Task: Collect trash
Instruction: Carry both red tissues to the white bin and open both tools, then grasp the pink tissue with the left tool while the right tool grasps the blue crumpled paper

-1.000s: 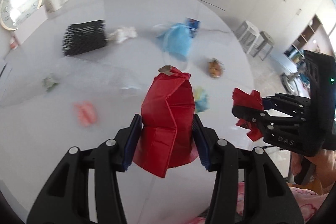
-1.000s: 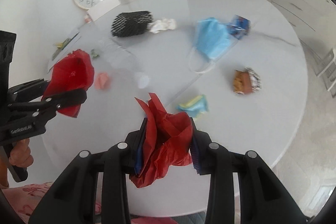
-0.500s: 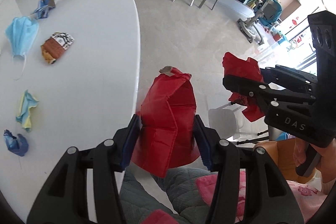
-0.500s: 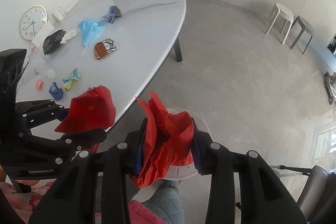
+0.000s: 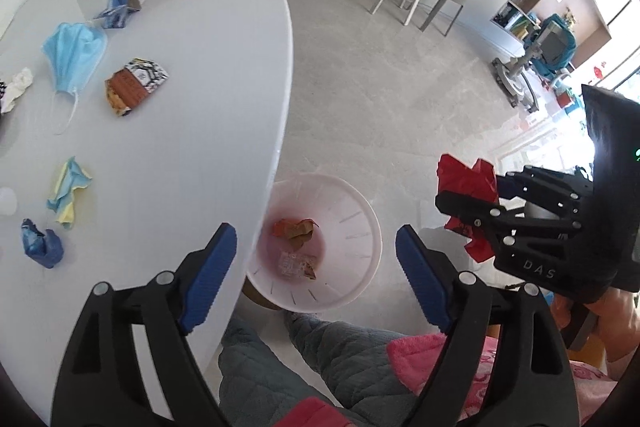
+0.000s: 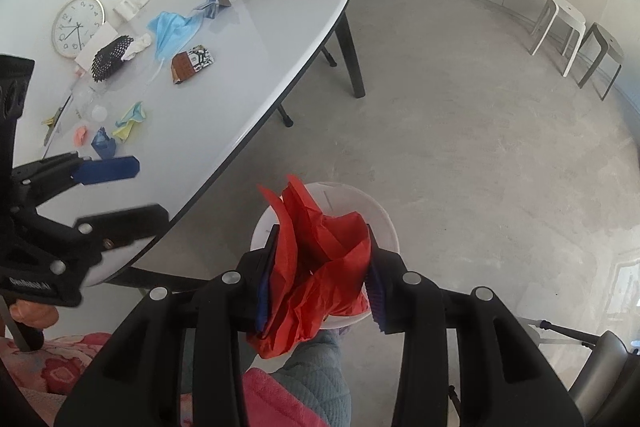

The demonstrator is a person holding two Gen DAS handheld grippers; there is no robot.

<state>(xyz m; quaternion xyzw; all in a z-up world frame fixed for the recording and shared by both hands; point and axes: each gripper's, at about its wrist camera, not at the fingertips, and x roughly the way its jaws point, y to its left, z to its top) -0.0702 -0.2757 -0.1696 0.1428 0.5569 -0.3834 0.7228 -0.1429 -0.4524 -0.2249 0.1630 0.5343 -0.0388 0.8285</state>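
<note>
Kitchen-dining rm, pale stone floor, cream cabinets.

**Left wrist view.**
- Glossy white oval table (image 5: 192, 115), left of frame.
- Round white slotted plastic bin (image 5: 356, 227) on floor just beside table edge; inside: red-brown crumpled scrap (image 5: 294, 229), clear wrapper below it.
- Left gripper (image 5: 316, 269) over the bin: jaws have just been opening, now spread wide w/ nothing between the blue pads. Drop looks done.
- Right gripper (image 5: 466, 211), at right, clenched on a crumpled red paper wad (image 5: 464, 179). Body lettering reads "DAS".
- Left on table: light-blue face mask (image 5: 74, 55), brown/white printed snack packet (image 5: 134, 87) (print unreadable), blue folded carton (image 5: 120, 3), yellow-blue crumpled paper (image 5: 68, 193), dark-blue crumpled foil (image 5: 40, 243), white tissue ball (image 5: 18, 87).

**Right wrist view.**
- Same table, dark legs; two stools (image 6: 576, 35) far right.
- Red wad sits between right jaws, pads pressing both sides, though they have just eased apart a little; held above bin rim, not yet dropped.
- Also on table: black mesh item (image 6: 110, 57), pink scrap (image 6: 81, 135), round gold-rimmed wall clock (image 6: 78, 26) leaning at wall; unclear if the mesh counts as trash.
- Left gripper body text blurred, not legible.

**Progress:** early-mid. Some items binned, one in hand, abt eight pcs remain.
</note>
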